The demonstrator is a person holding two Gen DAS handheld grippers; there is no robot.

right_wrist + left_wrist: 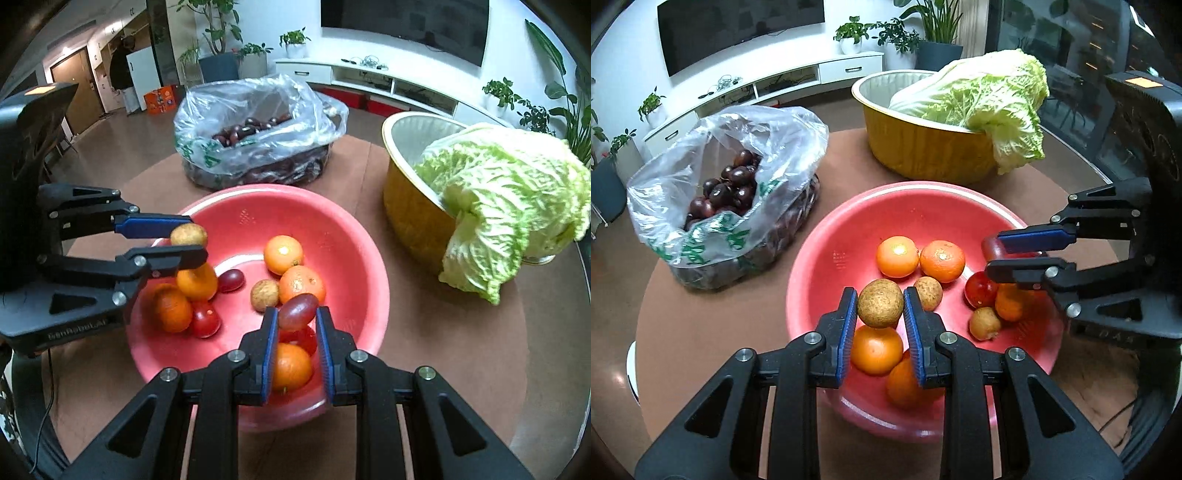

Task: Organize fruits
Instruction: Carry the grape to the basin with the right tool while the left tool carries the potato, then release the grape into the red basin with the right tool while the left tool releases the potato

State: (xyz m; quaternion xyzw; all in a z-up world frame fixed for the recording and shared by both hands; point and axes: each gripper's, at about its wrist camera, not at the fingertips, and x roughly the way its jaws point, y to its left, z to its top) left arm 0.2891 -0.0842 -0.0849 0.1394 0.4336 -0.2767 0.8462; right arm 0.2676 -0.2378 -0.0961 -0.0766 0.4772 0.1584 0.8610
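A red bowl [923, 206] holds several oranges, brown longans and small red tomatoes. My left gripper [881, 308] is shut on a brown longan [880, 303] and holds it above the bowl's near side; it also shows in the right wrist view [188, 242]. My right gripper [295, 321] is shut on a purple-red grape [297, 311] above the red bowl [332, 221]. In the left wrist view the right gripper [997, 251] reaches in from the right, its grape hidden.
A clear plastic bag [713, 184] of dark fruit lies left of the bowl. A yellow basin [923, 147] with a napa cabbage [990, 99] stands behind. All rest on a round brown table [720, 325]. A TV cabinet and potted plants stand beyond.
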